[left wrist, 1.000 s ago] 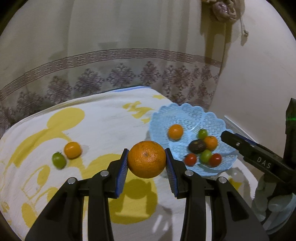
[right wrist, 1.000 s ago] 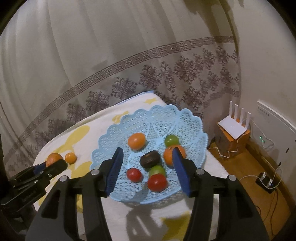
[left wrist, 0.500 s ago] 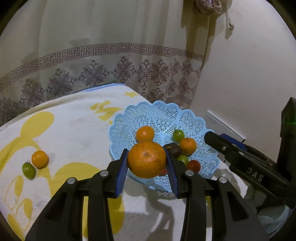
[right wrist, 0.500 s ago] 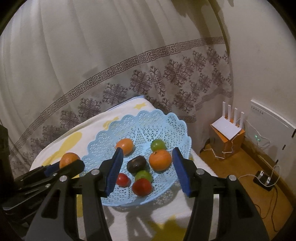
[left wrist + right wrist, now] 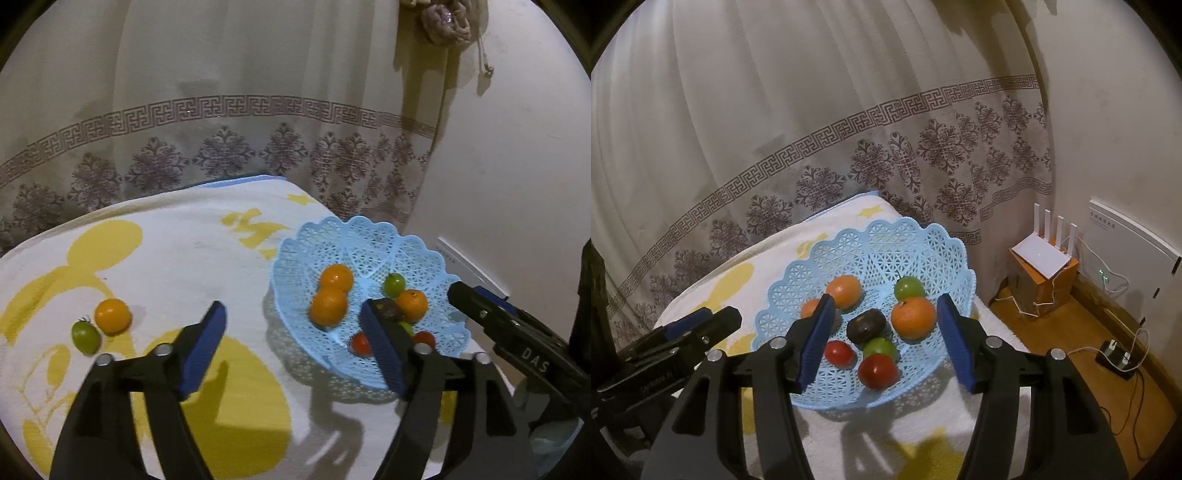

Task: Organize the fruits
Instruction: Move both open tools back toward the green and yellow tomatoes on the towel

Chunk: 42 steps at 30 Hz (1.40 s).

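A light blue lattice basket stands at the right end of the white and yellow cloth. It holds several fruits: oranges, green and red tomatoes and a dark fruit. A large orange lies blurred in the basket's left part, beside a smaller orange. My left gripper is open and empty, just left of and above the basket. My right gripper is open and empty over the basket's near side. A small orange and a green tomato lie on the cloth at the left.
A patterned curtain hangs behind the cloth-covered surface. To the right, on the wooden floor, a white router sits on an orange box, with cables and a power strip. The surface drops off at the right, past the basket.
My left gripper carried the large orange rightward over the basket, then opened and let it go; the orange now lies in the basket. The right gripper moved slightly closer to the basket.
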{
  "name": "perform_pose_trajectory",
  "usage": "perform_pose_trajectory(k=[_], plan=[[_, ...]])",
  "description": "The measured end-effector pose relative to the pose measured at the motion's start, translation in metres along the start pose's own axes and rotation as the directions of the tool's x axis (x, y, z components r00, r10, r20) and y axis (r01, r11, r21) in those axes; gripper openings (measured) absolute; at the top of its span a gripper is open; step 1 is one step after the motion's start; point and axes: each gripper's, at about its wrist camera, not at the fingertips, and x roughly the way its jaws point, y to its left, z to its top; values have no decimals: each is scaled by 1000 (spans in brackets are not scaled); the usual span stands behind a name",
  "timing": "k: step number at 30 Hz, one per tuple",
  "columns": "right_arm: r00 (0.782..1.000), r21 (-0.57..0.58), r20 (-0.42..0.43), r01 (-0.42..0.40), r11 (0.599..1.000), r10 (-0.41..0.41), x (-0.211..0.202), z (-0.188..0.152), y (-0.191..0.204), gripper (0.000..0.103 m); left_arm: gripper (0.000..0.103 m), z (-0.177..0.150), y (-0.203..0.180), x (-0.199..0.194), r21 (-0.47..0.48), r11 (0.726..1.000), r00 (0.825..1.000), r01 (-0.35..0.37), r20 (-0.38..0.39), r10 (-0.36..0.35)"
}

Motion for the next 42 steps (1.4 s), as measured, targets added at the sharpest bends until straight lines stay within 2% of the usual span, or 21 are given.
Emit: perform_pose_trajectory(k=[3,6,8,20,42], plan=[[1000,-7,-2,-4,1000,4,-1,-1,4,61,79,-1,0,-2,21,999,999,-35,10,34],[1000,-12,-3,-9,1000,9,-1,-2,9,63,84,-2,3,-5,31,998,998,-58,20,57],[1000,-17,-3,-12,1000,12,-1,-3,13,66,84,-3,4,-8,36,997,997,-71,29,70],[999,-72,-17,-41,997,40,7,-5,47,67,86,-8,27,-20,27,989,989,-143,52,142],[992,-261,-68,-125,957,111,38,-22,141,67,86,-17,97,-32,-29,953,952,-301,54,302]])
